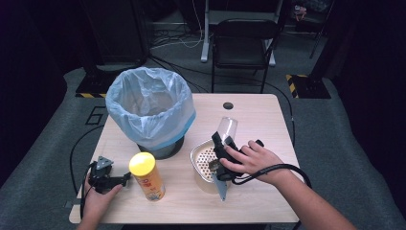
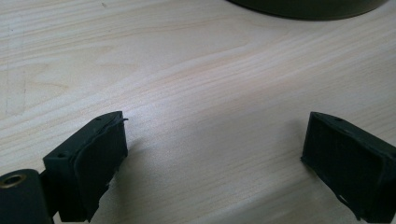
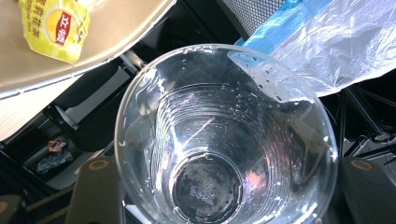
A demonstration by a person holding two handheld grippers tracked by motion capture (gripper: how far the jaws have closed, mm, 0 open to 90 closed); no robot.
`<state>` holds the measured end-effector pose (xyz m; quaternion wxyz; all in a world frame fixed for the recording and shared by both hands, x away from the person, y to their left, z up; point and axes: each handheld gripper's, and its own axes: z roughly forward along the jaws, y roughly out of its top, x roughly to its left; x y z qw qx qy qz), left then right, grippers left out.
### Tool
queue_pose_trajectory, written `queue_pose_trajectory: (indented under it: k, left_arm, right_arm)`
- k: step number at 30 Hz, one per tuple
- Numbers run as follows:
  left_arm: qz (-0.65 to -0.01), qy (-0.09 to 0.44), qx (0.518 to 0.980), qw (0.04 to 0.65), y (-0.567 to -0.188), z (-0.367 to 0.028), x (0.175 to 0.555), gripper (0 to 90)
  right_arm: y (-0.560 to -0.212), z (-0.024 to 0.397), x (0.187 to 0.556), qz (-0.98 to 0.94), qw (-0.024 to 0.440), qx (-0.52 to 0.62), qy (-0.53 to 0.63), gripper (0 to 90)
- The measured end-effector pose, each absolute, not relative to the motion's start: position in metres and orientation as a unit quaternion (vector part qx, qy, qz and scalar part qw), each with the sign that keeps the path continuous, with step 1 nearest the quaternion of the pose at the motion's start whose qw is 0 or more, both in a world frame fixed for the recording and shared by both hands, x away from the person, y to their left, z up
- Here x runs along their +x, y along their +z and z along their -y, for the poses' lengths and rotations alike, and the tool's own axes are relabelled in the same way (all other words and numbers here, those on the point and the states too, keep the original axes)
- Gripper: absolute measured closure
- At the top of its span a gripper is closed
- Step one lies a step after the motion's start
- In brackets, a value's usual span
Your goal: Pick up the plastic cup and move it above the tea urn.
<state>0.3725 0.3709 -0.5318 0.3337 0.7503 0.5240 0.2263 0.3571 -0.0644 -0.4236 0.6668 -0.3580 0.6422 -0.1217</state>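
The right gripper (image 1: 224,143) clamps a clear plastic cup (image 1: 228,128) just above the strainer bowl (image 1: 203,160). Left of the bowl, beyond the yellow can (image 1: 147,176), the left gripper (image 1: 125,178) rests with jaws wide and empty.

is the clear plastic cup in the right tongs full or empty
Empty: the clear plastic cup shows only droplets on its walls and a bare bottom.

dim room, table lit from above — soft, slightly blurred frames.
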Motion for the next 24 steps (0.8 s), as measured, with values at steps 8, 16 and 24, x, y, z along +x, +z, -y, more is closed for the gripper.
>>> queue_pose_trajectory:
  k: [8, 16, 24]
  left_arm:
    - [-0.524, 0.226, 0.75, 0.334, -0.5318, -0.3709, 0.3725, 6.3]
    - [-0.524, 0.228, 0.749, 0.334, -0.532, -0.3707, 0.3732, 6.4]
    - [-0.525, 0.228, 0.749, 0.334, -0.5319, -0.3706, 0.3729, 6.5]
  right_arm:
    - [-0.4231, 0.0632, 0.356, -0.646, 0.663, -0.359, -0.118, 36.2]
    - [-0.4214, 0.0619, 0.3559, -0.646, 0.666, -0.357, -0.108, 36.2]
    - [-0.4206, 0.0629, 0.3543, -0.645, 0.668, -0.355, -0.104, 36.2]
